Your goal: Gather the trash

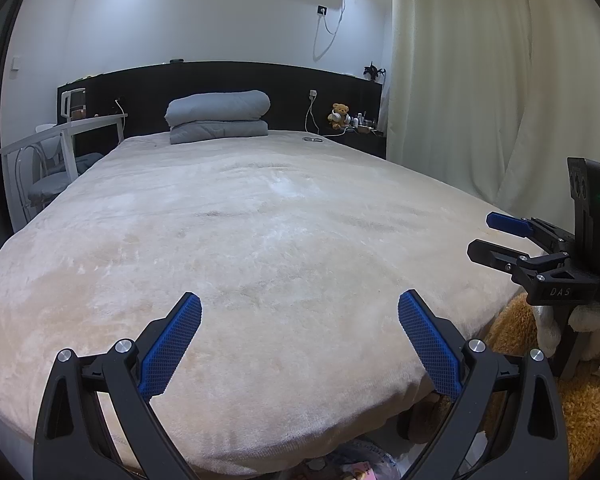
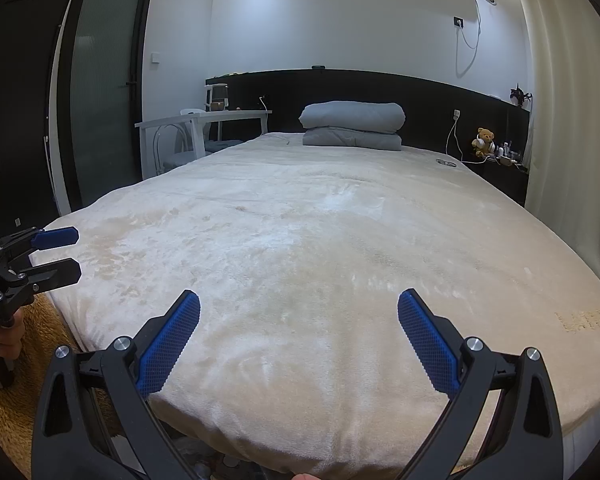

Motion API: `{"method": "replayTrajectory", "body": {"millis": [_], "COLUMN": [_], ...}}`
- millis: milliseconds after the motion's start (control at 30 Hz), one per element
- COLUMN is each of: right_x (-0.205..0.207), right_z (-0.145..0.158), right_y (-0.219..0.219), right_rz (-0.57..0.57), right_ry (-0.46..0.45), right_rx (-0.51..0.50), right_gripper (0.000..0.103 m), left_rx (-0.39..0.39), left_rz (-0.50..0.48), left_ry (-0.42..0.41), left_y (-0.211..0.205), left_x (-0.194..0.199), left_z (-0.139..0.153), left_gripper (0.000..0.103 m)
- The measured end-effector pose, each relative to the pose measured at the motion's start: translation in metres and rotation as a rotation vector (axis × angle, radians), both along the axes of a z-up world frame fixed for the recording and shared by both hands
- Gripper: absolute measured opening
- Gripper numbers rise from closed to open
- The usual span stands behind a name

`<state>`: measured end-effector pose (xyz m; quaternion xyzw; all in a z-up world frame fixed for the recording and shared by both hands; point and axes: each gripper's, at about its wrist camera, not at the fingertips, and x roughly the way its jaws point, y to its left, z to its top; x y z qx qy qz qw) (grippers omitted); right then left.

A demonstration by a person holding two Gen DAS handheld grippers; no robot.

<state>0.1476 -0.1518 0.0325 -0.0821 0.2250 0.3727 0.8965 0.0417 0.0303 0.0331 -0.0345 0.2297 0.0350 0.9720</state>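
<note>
My left gripper [image 1: 300,308] is open and empty, held over the foot of a bed with a cream plush blanket [image 1: 260,220]. My right gripper [image 2: 299,306] is also open and empty over the same bed [image 2: 320,240]. Each gripper shows in the other's view: the right one [image 1: 480,236] at the right edge, the left one [image 2: 74,252] at the left edge, both open. A bag with crumpled wrappers [image 1: 364,464] peeks out below the bed's foot edge. No trash shows on the blanket.
Folded grey bedding [image 1: 218,116] lies by the black headboard [image 1: 220,80]. A pair of glasses [image 1: 312,139] lies on the bed. A white desk and chair [image 1: 52,148] stand left, a teddy bear [image 1: 339,115] and curtain [image 1: 480,80] right, a dark door [image 2: 104,80] far left.
</note>
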Motion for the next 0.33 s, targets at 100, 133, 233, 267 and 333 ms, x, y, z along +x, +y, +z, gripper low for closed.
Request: {"method": "replayTrajectory", "body": {"millis": [100,133,233,267,333], "right_x": [0.0,0.0,0.0,0.0,0.0], "right_z": [-0.0001,0.0001,0.0001,0.0001,0.0001], "right_y": [0.0,-0.0001,0.0,0.0,0.0], "right_rz": [0.0,0.0,0.0,0.0,0.0], "right_ry": [0.0,0.0,0.0,0.001,0.001], "right_rx": [-0.001,0.0,0.0,0.0,0.0], "right_gripper": [0.098,0.098,0.098,0.098,0.098], "left_rx": [0.0,-0.001,-0.001,-0.003,-0.001], "left_rz": [0.003,0.006,0.014,0.012,0.012], "left_ry": [-0.001,-0.002,0.0,-0.001,-0.001], "left_y": [0.0007,0.0013,0.0004,0.0005,-0.0003], "left_x": [-0.0001,-0.0003,-0.0007,-0.0009,0.0006], "left_z": [0.0004,0.0006,0.0003,0.0004,0.001], "left_gripper": [0.097,0.097,0.097,0.097,0.097]}}
